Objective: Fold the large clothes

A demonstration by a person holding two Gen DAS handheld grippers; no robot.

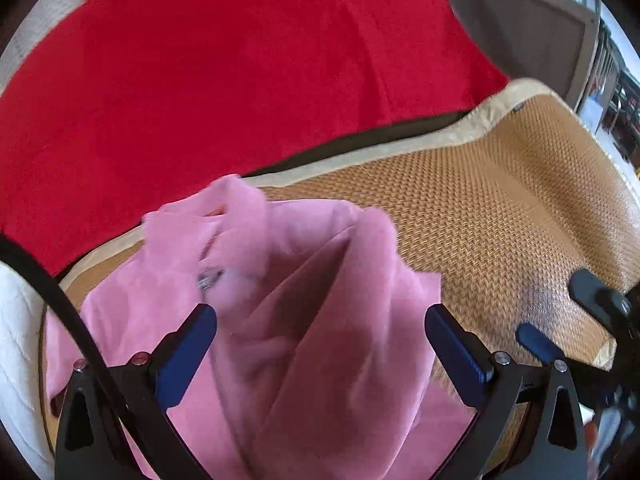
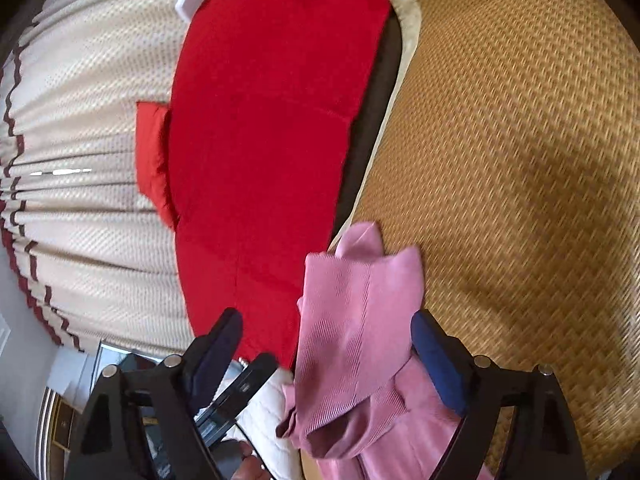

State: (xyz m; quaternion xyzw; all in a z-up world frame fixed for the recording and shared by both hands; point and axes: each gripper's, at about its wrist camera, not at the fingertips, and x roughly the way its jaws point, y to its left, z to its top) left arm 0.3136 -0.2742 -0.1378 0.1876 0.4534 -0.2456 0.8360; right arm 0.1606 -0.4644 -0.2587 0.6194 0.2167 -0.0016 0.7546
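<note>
A pink ribbed garment (image 1: 304,312) lies bunched on a woven straw mat (image 1: 500,208). My left gripper (image 1: 320,340) is open, its blue-padded fingers spread on either side of the garment's folds, just above it. The right gripper's blue pad (image 1: 538,344) shows at the right edge of the left wrist view. In the right wrist view the garment (image 2: 352,320) lies between the spread fingers of my right gripper (image 2: 326,344), which is open and holds nothing. A zipper or metal piece (image 1: 208,278) shows on the garment, blurred.
A red blanket (image 1: 240,72) covers the area beyond the mat, also in the right wrist view (image 2: 264,140). A cream pleated curtain (image 2: 88,128) hangs behind. A white quilted cloth (image 1: 16,340) lies at the left. A black cable (image 1: 60,300) crosses the left view.
</note>
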